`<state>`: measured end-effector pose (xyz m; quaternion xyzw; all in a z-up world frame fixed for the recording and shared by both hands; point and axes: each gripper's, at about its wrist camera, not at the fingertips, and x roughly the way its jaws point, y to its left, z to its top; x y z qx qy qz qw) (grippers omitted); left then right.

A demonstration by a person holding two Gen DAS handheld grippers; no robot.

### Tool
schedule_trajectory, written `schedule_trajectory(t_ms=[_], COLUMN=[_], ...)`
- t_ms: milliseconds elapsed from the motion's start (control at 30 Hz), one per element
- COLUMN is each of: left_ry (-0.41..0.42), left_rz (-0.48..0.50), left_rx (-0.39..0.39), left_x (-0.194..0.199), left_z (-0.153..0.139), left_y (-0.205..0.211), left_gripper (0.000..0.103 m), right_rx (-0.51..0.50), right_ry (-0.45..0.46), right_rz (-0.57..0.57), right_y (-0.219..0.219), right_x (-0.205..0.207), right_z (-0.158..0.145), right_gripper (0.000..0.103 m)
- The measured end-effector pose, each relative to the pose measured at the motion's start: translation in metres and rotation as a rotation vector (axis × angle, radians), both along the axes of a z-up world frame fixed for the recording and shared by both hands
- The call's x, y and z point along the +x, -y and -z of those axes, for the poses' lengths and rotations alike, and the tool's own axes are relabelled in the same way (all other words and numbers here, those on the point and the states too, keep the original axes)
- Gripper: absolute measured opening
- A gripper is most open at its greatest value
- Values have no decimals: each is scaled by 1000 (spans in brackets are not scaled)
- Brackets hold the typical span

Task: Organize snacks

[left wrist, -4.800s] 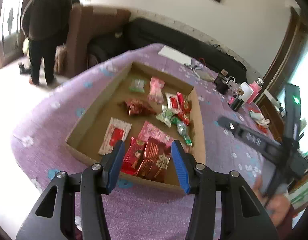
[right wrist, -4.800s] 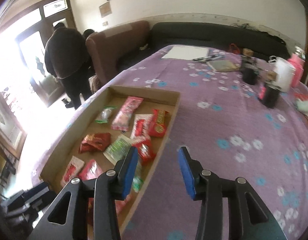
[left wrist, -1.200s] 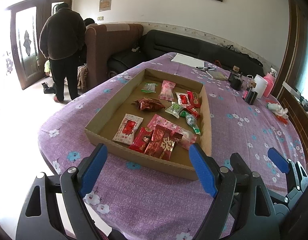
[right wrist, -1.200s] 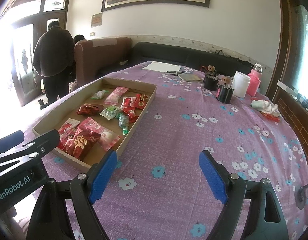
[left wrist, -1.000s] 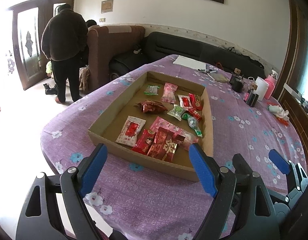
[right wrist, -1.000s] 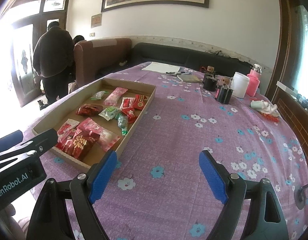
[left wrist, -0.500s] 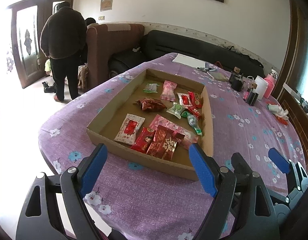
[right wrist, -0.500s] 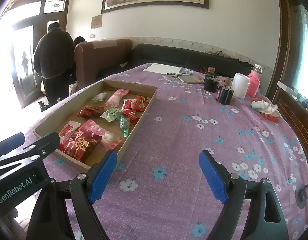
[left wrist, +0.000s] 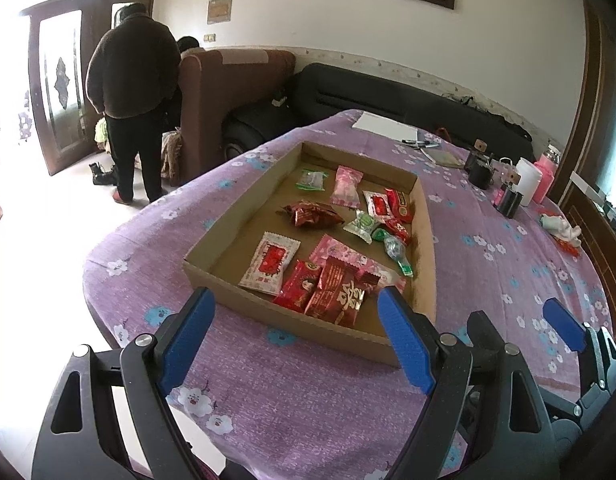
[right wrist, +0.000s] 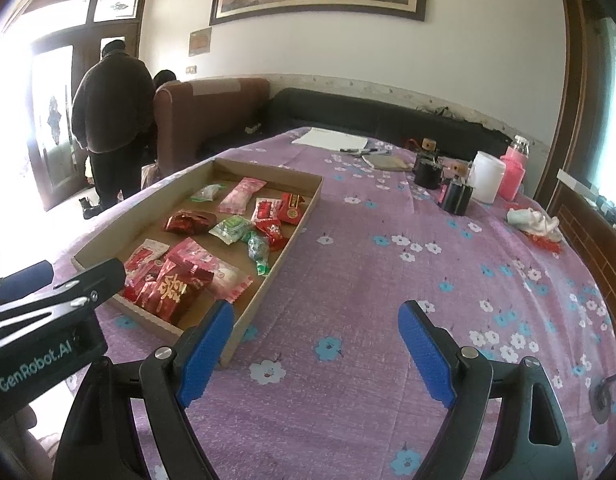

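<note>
A shallow cardboard tray (left wrist: 235, 224) (right wrist: 303, 216) lies on the purple flowered tablecloth (left wrist: 291, 396) and holds several snack packets: red wrappers (left wrist: 332, 292) at its near end, a pink packet (left wrist: 346, 186), a green one (left wrist: 312, 180). My left gripper (left wrist: 295, 340) hovers open over the cloth just short of the tray's near wall, nothing between its blue pads. My right gripper (right wrist: 316, 352) is open too, over bare cloth to the right of the tray's near corner. The left gripper's body (right wrist: 43, 320) shows at the right wrist view's left edge.
At the table's far right stand black cups (right wrist: 428, 172), a white jar (right wrist: 486, 176), a pink bottle (right wrist: 514, 174) and a crumpled cloth (right wrist: 532, 218). Paper and pens (right wrist: 332, 140) lie at the far end. A person (left wrist: 133, 96) stands by the door beside a brown armchair (left wrist: 227, 96).
Over the last second nothing moved; both grippers hold still and open. Several seconds ago both were closer over the tray with narrower jaws; they have drawn back and opened wide.
</note>
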<state>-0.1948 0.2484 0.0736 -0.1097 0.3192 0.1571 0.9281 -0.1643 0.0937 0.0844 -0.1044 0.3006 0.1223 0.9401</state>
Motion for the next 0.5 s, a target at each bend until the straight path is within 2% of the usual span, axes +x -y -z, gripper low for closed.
schedule_trajectory(t_ms=[100,233,367,400,500], left_ry=[45,175,243,258,234], left_rz=[-36,-153,-194,-178,-138], left_rx=[50,146,158,151,116], left_x=[-7,-30,-44,-45,-41], left_z=[-7,-28,-36,-38,-37], left_y=[1,3,-1,-3,-8], left_gripper=[85,85,103,103,103], right_rx=[-2,13,27,30,31], right_ry=[11,29,45,48,55], right_rz=[-4,-2,-1,-1,-6], right_y=[-1,0,4,4,4], right_x=[-1,-4,-7,-7,-9], right_z=[-1,-5,-10,-11,-13], right_gripper=[86,86,86,86,86])
